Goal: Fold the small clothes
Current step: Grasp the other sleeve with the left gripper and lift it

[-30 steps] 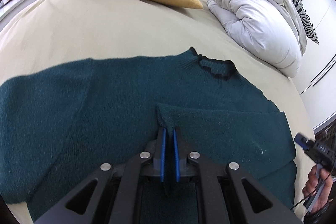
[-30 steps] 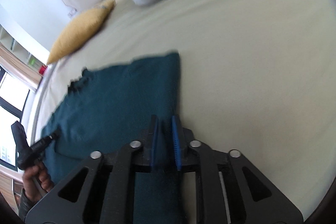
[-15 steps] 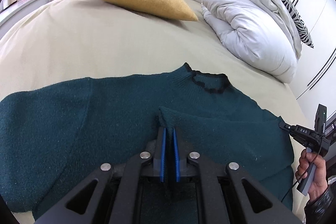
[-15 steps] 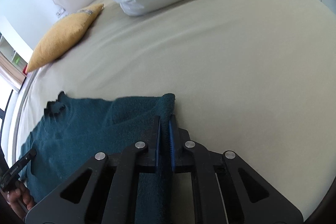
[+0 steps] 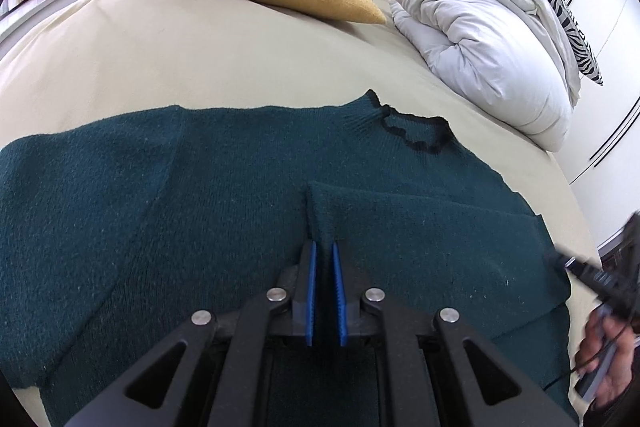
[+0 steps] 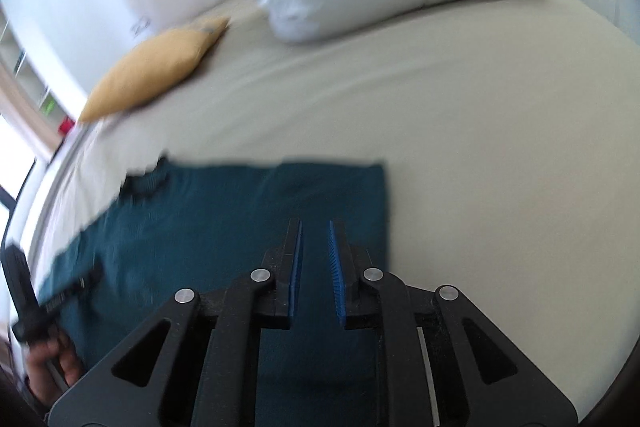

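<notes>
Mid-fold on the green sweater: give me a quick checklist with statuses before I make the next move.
1. Left gripper shut on the sleeve: ok.
2. Right gripper released, jaws apart: ok.
3. Sleeve folded across the sweater body: ok.
4. Right folded edge straight: ok, though the view is blurred.
5. Other sleeve folded in: not ok, it is spread out.
6. Bottom hem aligned: cannot tell, hidden behind the grippers.
</notes>
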A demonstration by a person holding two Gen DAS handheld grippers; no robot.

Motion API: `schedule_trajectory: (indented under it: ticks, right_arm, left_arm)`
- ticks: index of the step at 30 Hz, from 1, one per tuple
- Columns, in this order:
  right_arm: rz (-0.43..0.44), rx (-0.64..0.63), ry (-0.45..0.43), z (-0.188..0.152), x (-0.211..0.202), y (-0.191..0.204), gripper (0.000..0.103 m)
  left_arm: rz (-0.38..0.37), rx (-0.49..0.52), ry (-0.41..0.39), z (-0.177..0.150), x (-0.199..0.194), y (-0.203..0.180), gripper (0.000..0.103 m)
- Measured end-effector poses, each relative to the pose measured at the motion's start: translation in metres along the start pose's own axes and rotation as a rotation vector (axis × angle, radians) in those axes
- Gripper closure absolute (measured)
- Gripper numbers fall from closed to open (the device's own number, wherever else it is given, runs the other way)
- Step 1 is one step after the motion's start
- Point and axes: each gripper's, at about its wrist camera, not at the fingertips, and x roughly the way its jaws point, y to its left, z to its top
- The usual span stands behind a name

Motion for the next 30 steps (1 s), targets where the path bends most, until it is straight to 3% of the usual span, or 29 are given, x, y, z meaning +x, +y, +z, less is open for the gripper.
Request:
schedule_trajectory:
  ticks: [1,2,5,7,9,10,11,12,14,15,19,22,27,30]
  right_arm:
    - [0.003,-0.025,0.021,-0.007,0.017,0.0,0.075]
    - [0.023,-0.076,-0.056,-0.01,0.014,0.001,0.076]
    - [0.01,0.032,-0.025,0.001,-0.001,-0.003,0.075]
    - [-0.032,0.051,-0.089,0.001,-0.029,0.003,0.073]
    - [-0.012,0.018,-0.18,-0.002,-0.06,0.022,0.073]
    - [0.01,0.004,-0.207,-0.005,-0.071,0.03,0.073]
    - [0.035,-0.01,-0.225,-0.01,-0.082,0.039,0.066]
    - [0.06,-0.027,-0.251,-0.019,-0.094,0.052,0.049]
    - [0.089,-0.065,-0.294,-0.039,-0.11,0.078,0.034]
    - [0.105,-0.089,-0.297,-0.048,-0.112,0.091,0.032]
    - [0.257,-0.117,-0.205,-0.087,-0.107,0.14,0.032]
    - [0.36,-0.088,-0.118,-0.11,-0.085,0.182,0.031]
    - [0.413,-0.038,-0.024,-0.139,-0.067,0.225,0.031]
    - [0.405,-0.07,-0.042,-0.141,-0.07,0.247,0.031]
  left_arm:
    - [0.004,0.0,0.004,0.0,0.0,-0.001,0.092]
    - [0.009,0.004,0.008,0.0,0.0,-0.002,0.092]
    - [-0.01,0.001,0.026,0.0,-0.009,0.002,0.089]
    - [-0.032,-0.041,0.024,-0.002,-0.023,0.012,0.083]
    - [-0.043,-0.078,-0.017,-0.009,-0.053,0.028,0.058]
    - [-0.045,-0.091,-0.042,-0.014,-0.066,0.036,0.051]
    - [-0.045,-0.117,-0.068,-0.02,-0.084,0.05,0.043]
    - [-0.045,-0.147,-0.084,-0.025,-0.098,0.065,0.04]
    - [-0.05,-0.237,-0.103,-0.038,-0.126,0.104,0.04]
    - [-0.055,-0.29,-0.115,-0.044,-0.139,0.123,0.04]
    - [-0.068,-0.588,-0.231,-0.081,-0.201,0.212,0.039]
    - [-0.01,-0.775,-0.36,-0.111,-0.241,0.264,0.024]
    - [-0.069,-1.053,-0.444,-0.153,-0.252,0.319,0.02]
    - [-0.124,-1.158,-0.493,-0.168,-0.248,0.335,0.021]
